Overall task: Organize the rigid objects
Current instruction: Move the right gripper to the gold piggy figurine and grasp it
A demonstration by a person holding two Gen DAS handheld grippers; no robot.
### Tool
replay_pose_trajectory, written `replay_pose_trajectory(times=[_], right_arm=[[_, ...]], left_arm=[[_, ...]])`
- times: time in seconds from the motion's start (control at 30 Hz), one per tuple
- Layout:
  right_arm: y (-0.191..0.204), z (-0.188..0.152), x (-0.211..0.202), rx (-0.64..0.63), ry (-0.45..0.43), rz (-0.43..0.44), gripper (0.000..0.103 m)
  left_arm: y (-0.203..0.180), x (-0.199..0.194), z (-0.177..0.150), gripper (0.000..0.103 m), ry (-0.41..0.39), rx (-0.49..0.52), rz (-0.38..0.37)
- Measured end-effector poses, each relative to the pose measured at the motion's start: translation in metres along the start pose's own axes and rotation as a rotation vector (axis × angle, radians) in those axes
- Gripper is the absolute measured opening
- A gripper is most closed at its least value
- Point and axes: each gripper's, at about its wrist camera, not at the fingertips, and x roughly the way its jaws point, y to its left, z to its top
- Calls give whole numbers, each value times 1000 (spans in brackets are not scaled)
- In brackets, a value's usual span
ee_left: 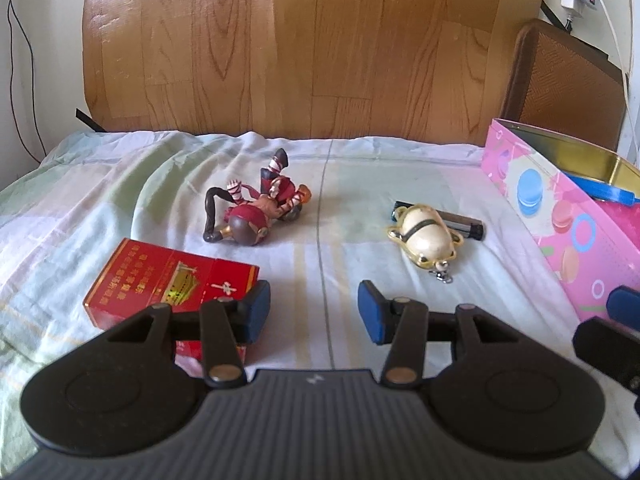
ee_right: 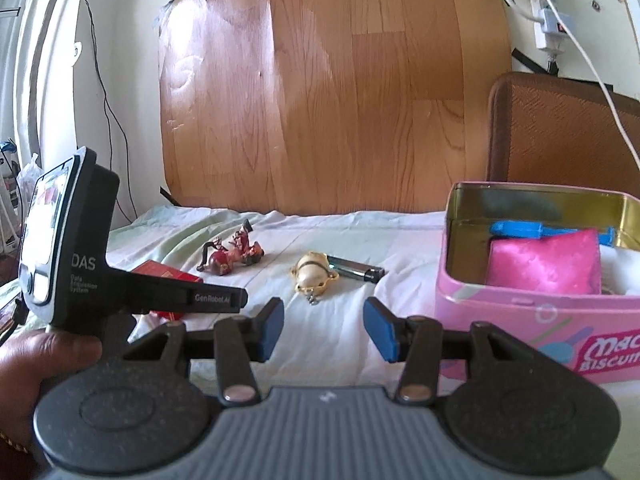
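Left wrist view: my left hand-held gripper (ee_left: 314, 312) hovers wide and empty over the bed (ee_left: 352, 272). A red carton (ee_left: 168, 280) lies just beside its left finger, partly hidden. Beyond, a toy figurine (ee_left: 256, 208) lies on its side; to the right a cream keychain charm (ee_left: 424, 236) rests against a lighter (ee_left: 464, 224). A pink biscuit tin (ee_left: 560, 216) stands at the right edge.

Right wrist view: my right hand-held gripper (ee_right: 324, 328) is also spread wide, holding nothing. The open tin (ee_right: 520, 308), just right of it, contains a pink cushion (ee_right: 544, 260) and a blue item (ee_right: 520, 229). The charm (ee_right: 314, 276), lighter (ee_right: 356, 268), figurine (ee_right: 232, 256) and carton (ee_right: 168, 274) lie ahead. My left hand (ee_right: 36, 368) grips the other device (ee_right: 80, 248).
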Motion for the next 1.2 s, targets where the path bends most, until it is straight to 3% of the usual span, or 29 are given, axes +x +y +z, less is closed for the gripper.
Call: replay_pose_trajectory(times=[0.7, 0.9, 1.2], right_arm=[[10, 10, 29, -65, 16, 13, 49], [12, 17, 47, -91, 33, 10, 49], [13, 32, 91, -98, 104, 19, 53]], left_arm=[[11, 5, 4, 55, -11, -44, -4], [27, 7, 6, 55, -21, -129, 16], [30, 7, 6, 55, -28, -144, -5]])
